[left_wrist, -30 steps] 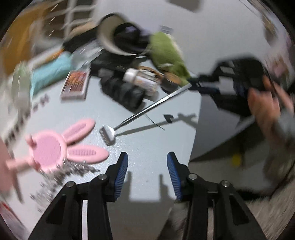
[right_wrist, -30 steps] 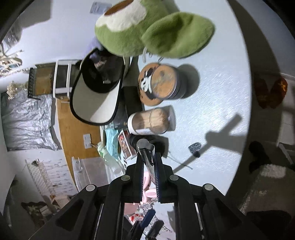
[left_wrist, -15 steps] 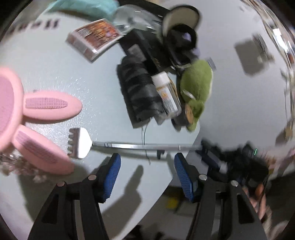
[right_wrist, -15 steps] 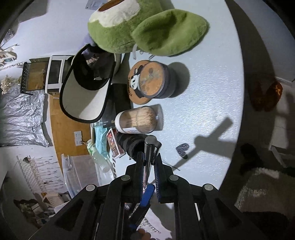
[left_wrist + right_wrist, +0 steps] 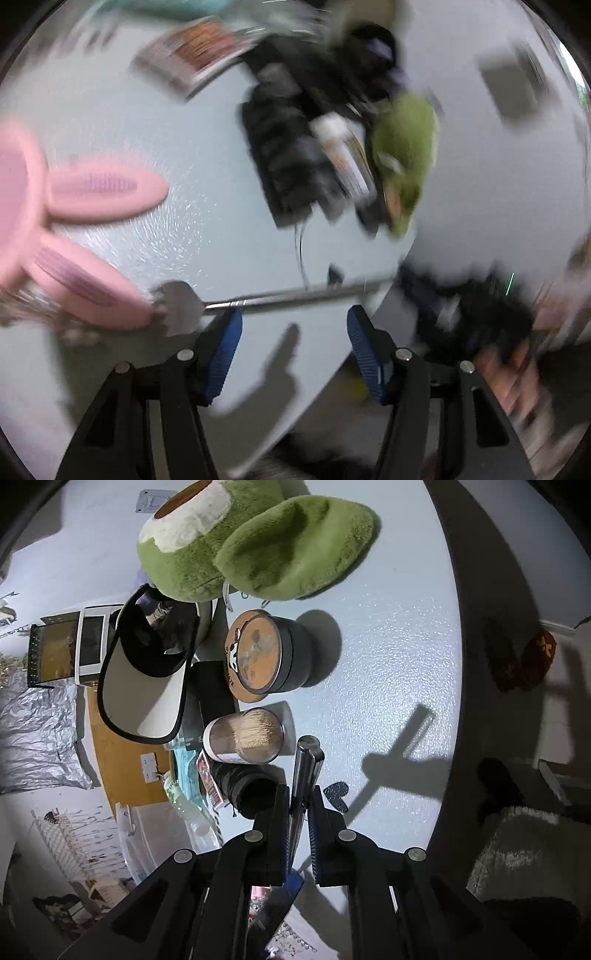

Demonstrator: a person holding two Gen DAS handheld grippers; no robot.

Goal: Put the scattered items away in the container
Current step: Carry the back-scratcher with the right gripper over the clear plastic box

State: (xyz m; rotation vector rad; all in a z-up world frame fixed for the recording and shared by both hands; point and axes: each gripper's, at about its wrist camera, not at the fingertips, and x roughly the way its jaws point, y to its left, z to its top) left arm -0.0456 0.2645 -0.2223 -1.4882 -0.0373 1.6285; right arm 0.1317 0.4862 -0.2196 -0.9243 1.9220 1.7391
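While the right gripper's (image 5: 297, 805) jaws clamp a slim chrome back scratcher (image 5: 304, 771), the left gripper's (image 5: 294, 325) ribbed blue jaws gape.

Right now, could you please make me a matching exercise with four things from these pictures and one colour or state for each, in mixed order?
Things:
1. plush toy
2. metal back scratcher
3. left gripper
4. bunny-ear brush

Colour or state:
A. pink
B. open, holding nothing
C. green with a white patch
D. handle end clamped in the right gripper

Pairs: 1-C, 2-D, 3-B, 4-A
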